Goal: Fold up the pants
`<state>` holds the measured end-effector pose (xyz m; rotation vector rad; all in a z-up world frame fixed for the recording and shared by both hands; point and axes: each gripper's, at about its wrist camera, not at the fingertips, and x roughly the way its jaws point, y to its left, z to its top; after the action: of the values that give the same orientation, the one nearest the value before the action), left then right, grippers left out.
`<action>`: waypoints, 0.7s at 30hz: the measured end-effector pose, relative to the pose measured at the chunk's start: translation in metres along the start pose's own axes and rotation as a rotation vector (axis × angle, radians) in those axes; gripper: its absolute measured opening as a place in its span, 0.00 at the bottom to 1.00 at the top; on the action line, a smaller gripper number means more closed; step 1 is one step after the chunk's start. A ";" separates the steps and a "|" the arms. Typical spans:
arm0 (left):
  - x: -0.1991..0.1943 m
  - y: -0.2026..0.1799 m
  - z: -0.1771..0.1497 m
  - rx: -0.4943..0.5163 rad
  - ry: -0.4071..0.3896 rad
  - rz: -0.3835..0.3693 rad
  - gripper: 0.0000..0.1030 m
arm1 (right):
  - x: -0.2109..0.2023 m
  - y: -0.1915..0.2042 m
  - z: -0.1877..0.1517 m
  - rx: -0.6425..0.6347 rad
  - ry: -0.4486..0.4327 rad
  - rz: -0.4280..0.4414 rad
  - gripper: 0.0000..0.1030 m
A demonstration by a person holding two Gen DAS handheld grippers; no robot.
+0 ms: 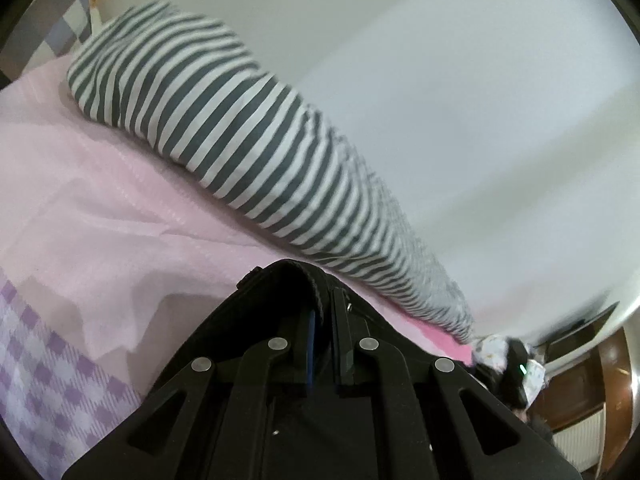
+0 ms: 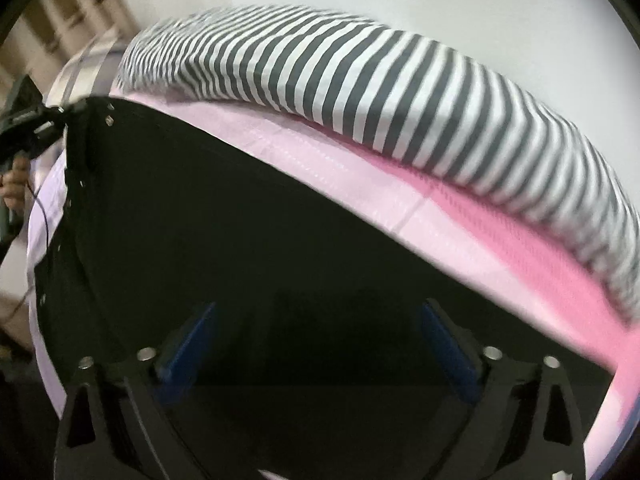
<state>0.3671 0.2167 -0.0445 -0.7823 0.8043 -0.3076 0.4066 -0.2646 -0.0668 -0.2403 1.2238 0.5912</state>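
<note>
Black pants (image 2: pixel 248 240) lie spread over the pink sheet (image 2: pixel 500 240) on the bed, filling the middle of the right wrist view. My left gripper (image 1: pixel 322 312) is shut on a thick black edge of the pants (image 1: pixel 296 276), which drapes over its fingers. It also shows at the far left of the right wrist view (image 2: pixel 32 120), held by a hand at the pants' corner. My right gripper (image 2: pixel 320 332) is open, its blue pads (image 2: pixel 188 340) wide apart just above the black fabric, with nothing between them.
A long grey-and-white striped pillow (image 1: pixel 248 152) lies along the white wall (image 1: pixel 460 100); it also shows in the right wrist view (image 2: pixel 400 100). A purple checked blanket (image 1: pixel 52 368) lies at lower left. A wooden door and a radiator (image 1: pixel 580 436) stand at far right.
</note>
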 end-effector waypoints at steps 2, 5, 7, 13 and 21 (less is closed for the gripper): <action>-0.013 -0.001 -0.002 -0.001 -0.021 -0.012 0.06 | 0.006 -0.013 0.019 -0.029 0.038 0.030 0.83; -0.022 -0.005 -0.006 -0.011 -0.040 -0.017 0.06 | 0.015 -0.022 0.044 -0.086 0.076 0.106 0.82; -0.025 -0.007 -0.006 -0.010 -0.046 -0.007 0.06 | 0.025 -0.022 0.059 -0.141 0.119 0.172 0.80; -0.030 -0.012 -0.009 0.018 -0.050 0.028 0.06 | 0.059 -0.020 0.081 -0.255 0.249 0.294 0.74; -0.025 -0.010 -0.006 0.022 -0.048 0.066 0.06 | 0.075 -0.048 0.077 -0.247 0.319 0.353 0.50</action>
<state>0.3463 0.2198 -0.0271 -0.7383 0.7787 -0.2370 0.5114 -0.2454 -0.1176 -0.3385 1.5155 1.0436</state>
